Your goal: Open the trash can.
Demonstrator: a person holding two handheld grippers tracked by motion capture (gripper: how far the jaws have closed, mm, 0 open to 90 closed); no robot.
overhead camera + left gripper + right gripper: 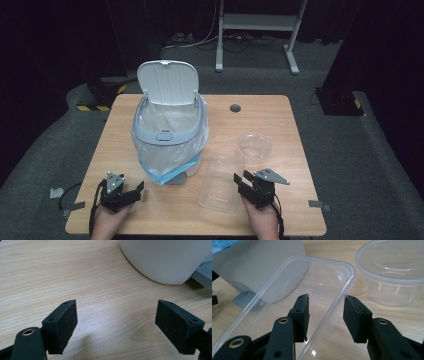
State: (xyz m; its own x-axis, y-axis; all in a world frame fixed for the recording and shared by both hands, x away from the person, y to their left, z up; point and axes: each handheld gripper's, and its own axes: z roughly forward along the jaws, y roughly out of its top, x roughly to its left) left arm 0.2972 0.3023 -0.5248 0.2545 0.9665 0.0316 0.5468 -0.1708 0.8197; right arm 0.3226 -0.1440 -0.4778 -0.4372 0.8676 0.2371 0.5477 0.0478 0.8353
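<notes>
Right gripper view is showing the clear rectangular container (294, 297) lying on the table (412, 312), its long side wall running between the two black jaws of the right gripper (325, 315). One jaw is sitting inside the container, the other outside; the jaws are standing partly apart around the rim, and a gap is showing on the outer side, so the wall is not clamped. The container is looking thin, light and flexible, with a smooth, probably slippery surface; a hard squeeze is likely to buckle the wall. The stiffer rolled rim along the long side is offering the best hold.

Just beside it, the round clear tub (392, 272) is standing upright, and the white bin (167, 125) with its raised lid and plastic liner is standing near the other side.

Farther out, the left gripper (116, 322) is resting over bare table, jaws wide apart and holding nothing.
</notes>
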